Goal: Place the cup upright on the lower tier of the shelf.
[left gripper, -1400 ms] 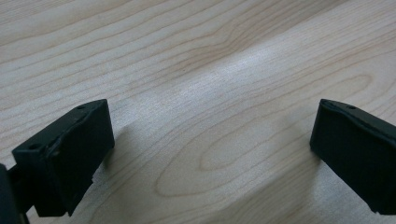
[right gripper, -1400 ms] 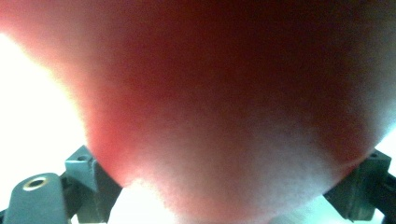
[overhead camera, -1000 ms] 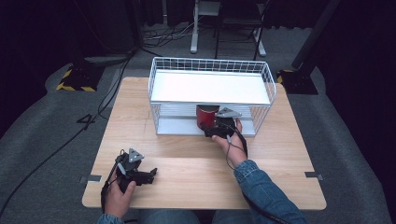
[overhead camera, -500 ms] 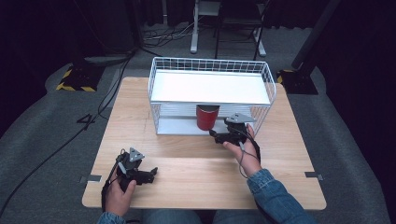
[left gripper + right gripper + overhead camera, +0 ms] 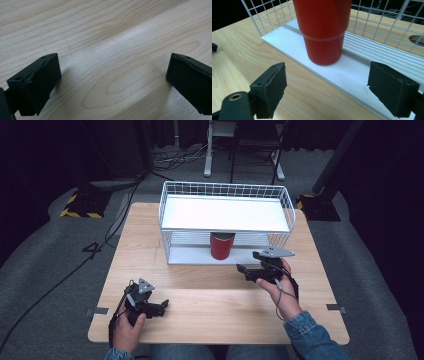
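Note:
A red cup (image 5: 222, 245) (image 5: 323, 30) stands upright on the lower white shelf (image 5: 192, 254) (image 5: 359, 65) of a white wire rack (image 5: 226, 195). My right gripper (image 5: 243, 270) (image 5: 334, 92) hovers over the wooden table just in front of the shelf, open, its jaws apart with nothing between them and the cup a short way beyond. At the table's near left my left gripper (image 5: 162, 307) (image 5: 112, 82) rests low over bare wood, open and holding nothing.
The rack has a white top shelf (image 5: 225, 213) with a wire rim. The wooden table (image 5: 215, 305) stretches between the two hands. Cables and a yellow-black striped base (image 5: 80, 207) lie on the grey floor to the left.
My right gripper let go of the red cup on the lower shelf and drew back toward the person. The cup stays standing. The left gripper has not moved.

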